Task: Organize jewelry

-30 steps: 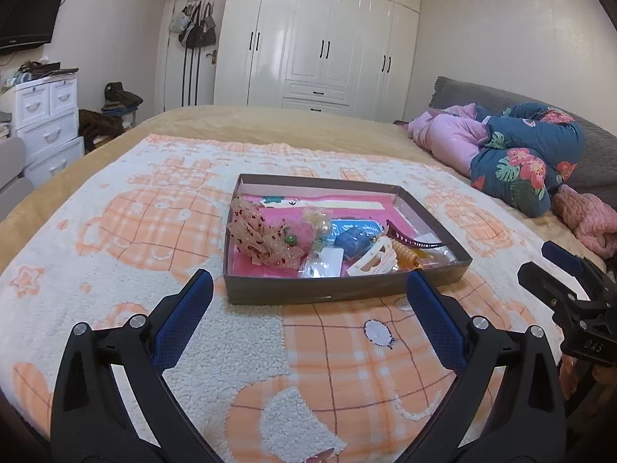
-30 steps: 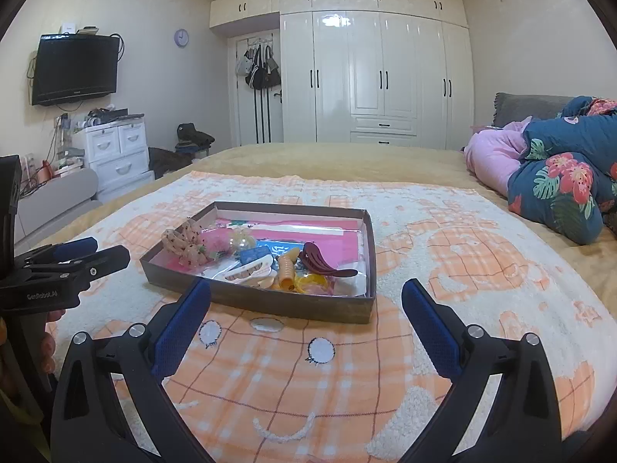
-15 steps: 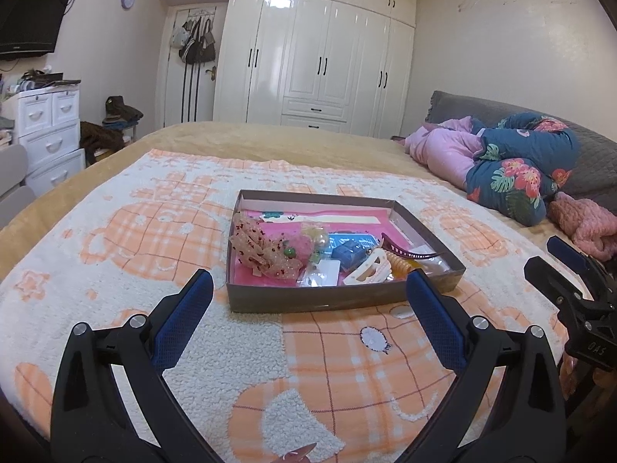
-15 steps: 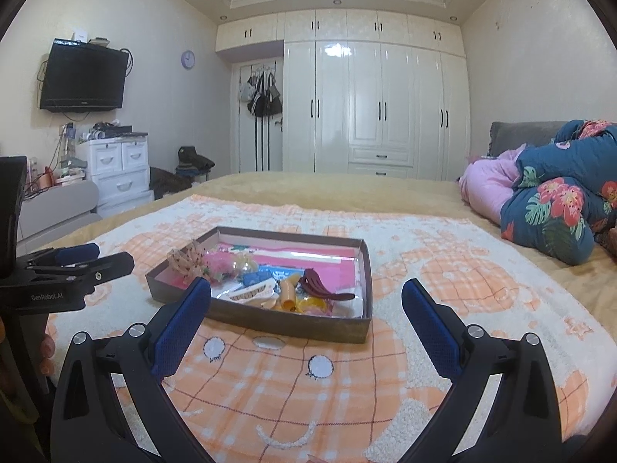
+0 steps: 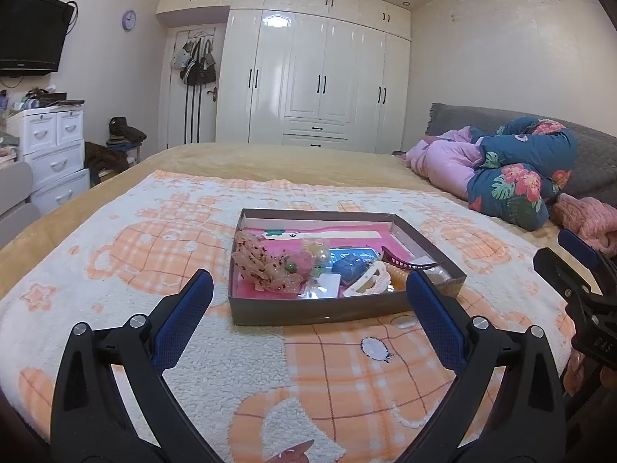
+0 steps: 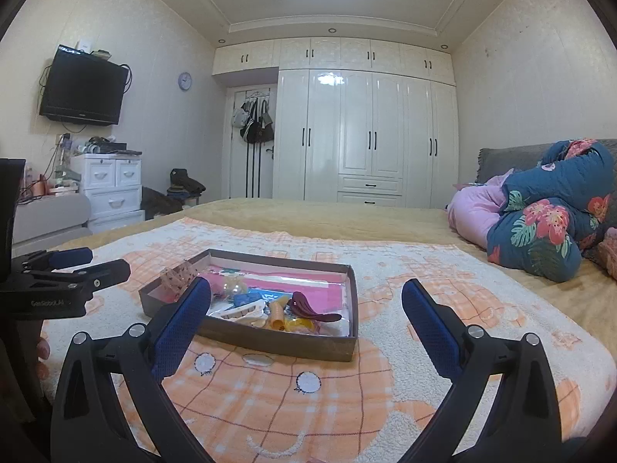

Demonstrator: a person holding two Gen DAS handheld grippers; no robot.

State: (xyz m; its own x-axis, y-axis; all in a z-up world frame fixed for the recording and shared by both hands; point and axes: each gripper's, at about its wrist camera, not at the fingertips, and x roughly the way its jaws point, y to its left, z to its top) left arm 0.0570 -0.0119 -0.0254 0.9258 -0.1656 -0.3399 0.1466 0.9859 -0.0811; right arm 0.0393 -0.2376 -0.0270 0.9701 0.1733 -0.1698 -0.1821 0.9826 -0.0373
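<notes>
Box [image 5: 308, 310]: straight ahead of left gripper [image 5: 308, 293], long side crosswise.
Right gripper [image 6: 306, 301]: box ahead-left.
Jaws: both wide apart, empty.

Brown box [image 5: 320, 310] lined pink, orange-and-white checked blanket [image 5: 347, 378], blue floral quilt [image 5: 513, 189], white wardrobe [image 5: 320, 77]

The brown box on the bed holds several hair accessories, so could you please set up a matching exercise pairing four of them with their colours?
Things:
1. lace scrunchie
2. long hair clip
3. claw clip
4. spiral hair tie

Colours:
A. orange
B. white
C. beige with dark red specks
D. dark maroon

All lie in the brown box.

Pairs: 1-C, 2-D, 3-B, 4-A
</notes>
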